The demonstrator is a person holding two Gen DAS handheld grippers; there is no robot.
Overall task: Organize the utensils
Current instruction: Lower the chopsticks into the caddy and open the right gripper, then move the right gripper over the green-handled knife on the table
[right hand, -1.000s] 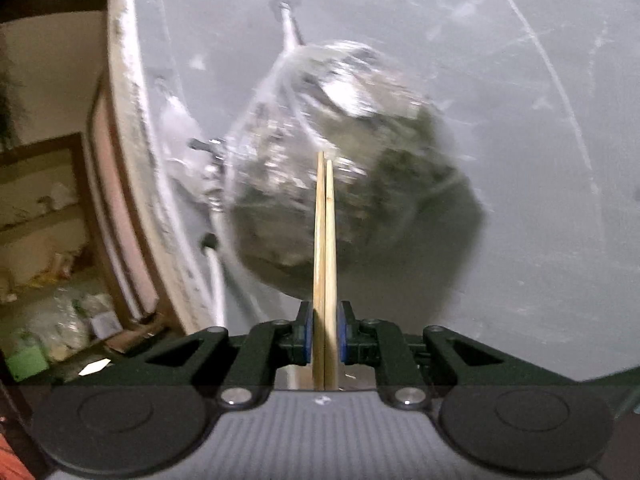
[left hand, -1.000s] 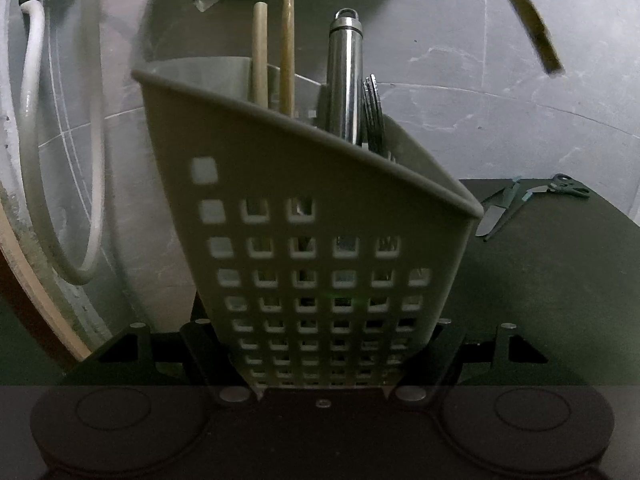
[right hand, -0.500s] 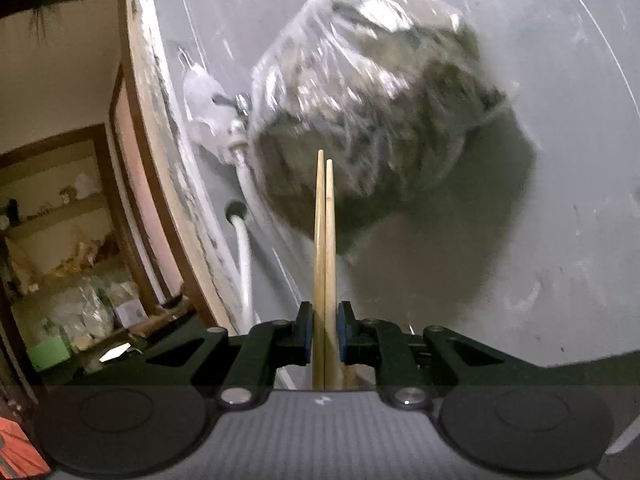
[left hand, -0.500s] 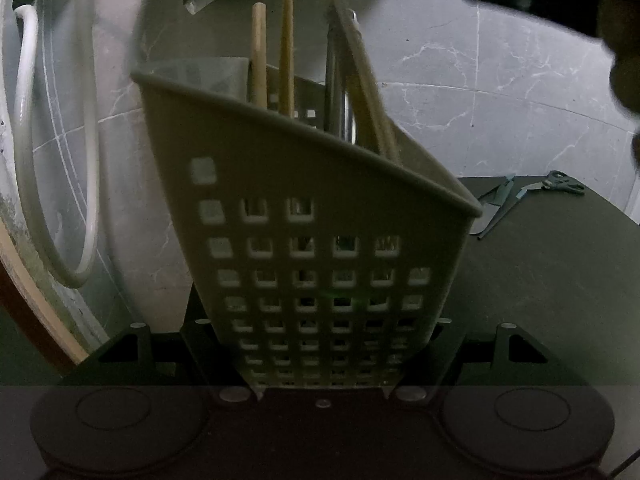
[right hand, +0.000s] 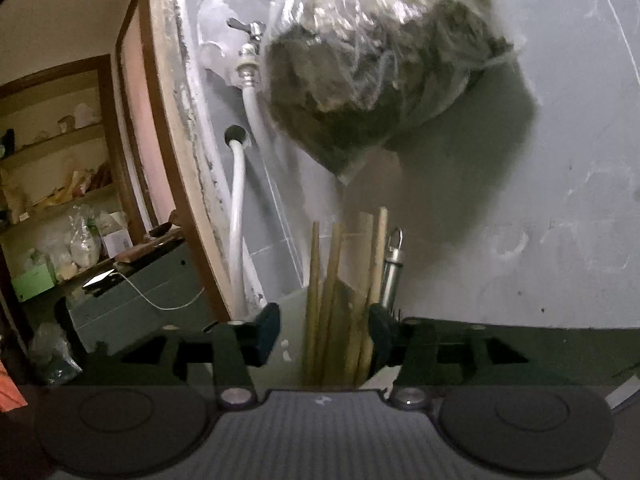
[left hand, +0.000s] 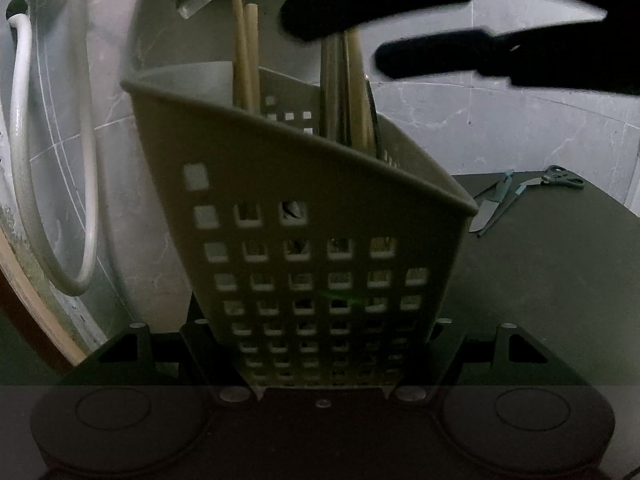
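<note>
wall: grey marbled tiles (left hand: 500, 120), dim light | left: white hose (left hand: 20, 120) looping from a tap (right hand: 250, 38), wooden door frame (right hand: 168, 120) | far left: cluttered shelves (right hand: 52, 168), contents blurred | right: dark tabletop (left hand: 560, 280) | hanging: plastic bag (right hand: 380, 60), perhaps greens

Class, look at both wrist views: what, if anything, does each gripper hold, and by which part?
The left gripper clamps the utensil basket by its narrow lower end. The right gripper has just opened and holds nothing; the chopsticks stand loose in the basket.

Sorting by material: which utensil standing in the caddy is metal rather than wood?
The shiny cylindrical tool with a loop on top, at the right of the wooden chopsticks.
</note>
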